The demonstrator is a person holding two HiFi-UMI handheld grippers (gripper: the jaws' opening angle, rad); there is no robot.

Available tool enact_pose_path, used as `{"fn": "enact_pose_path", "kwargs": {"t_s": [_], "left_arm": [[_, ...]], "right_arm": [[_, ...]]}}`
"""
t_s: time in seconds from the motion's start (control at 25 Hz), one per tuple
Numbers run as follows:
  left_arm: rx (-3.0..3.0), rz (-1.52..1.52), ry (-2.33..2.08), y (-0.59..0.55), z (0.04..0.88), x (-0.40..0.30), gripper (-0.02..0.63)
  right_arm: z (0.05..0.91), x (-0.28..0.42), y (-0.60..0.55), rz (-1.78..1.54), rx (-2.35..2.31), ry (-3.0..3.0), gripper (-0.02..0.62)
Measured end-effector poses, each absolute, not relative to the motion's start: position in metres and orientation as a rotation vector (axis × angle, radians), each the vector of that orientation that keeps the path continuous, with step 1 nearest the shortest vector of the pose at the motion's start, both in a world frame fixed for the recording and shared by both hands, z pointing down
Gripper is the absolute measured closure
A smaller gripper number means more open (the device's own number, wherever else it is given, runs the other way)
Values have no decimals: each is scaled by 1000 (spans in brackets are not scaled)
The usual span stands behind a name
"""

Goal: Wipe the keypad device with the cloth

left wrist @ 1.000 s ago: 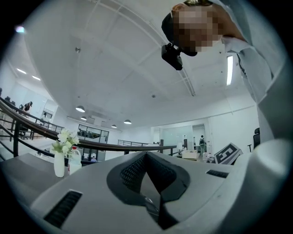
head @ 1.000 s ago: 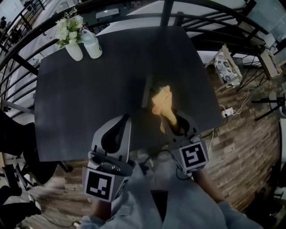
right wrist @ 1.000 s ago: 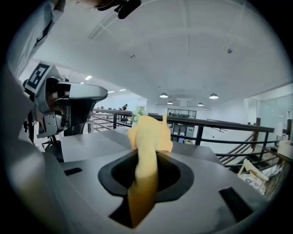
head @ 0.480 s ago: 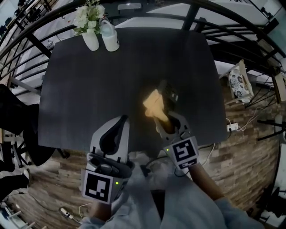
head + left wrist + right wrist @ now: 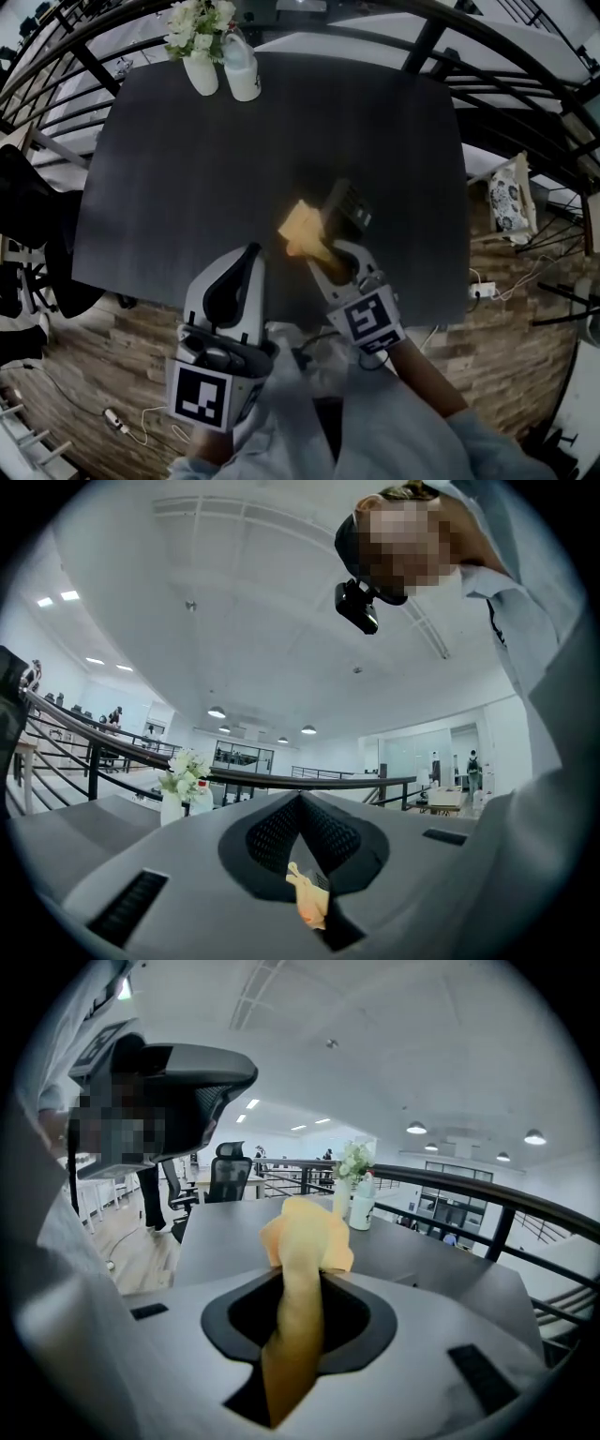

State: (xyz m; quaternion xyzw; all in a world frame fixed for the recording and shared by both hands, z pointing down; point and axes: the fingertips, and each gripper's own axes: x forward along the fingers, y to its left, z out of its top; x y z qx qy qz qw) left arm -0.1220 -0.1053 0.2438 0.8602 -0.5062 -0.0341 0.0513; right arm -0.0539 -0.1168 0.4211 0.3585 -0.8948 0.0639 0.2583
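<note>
The dark tabletop carried a white vase of pale flowers and a white bottle, just beside each other at its far left corner. The keypad device lay towards the near right.

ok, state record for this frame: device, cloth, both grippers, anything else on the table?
keypad device: lying on dark table, right of centre
cloth: yellow, against the device's left side
right gripper: shut on cloth
left gripper: shut, empty, over the table's near edge
far left corner: flower vase, bottle
</note>
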Motion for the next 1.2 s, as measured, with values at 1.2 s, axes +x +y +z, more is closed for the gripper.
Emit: {"fn": "enact_pose_path", "kwargs": {"t_s": [1.2], "left_arm": [[2455, -88, -1764, -112, 258, -88, 593]], "right_arm": [[449, -1, -201, 142, 951, -2455, 495]]}}
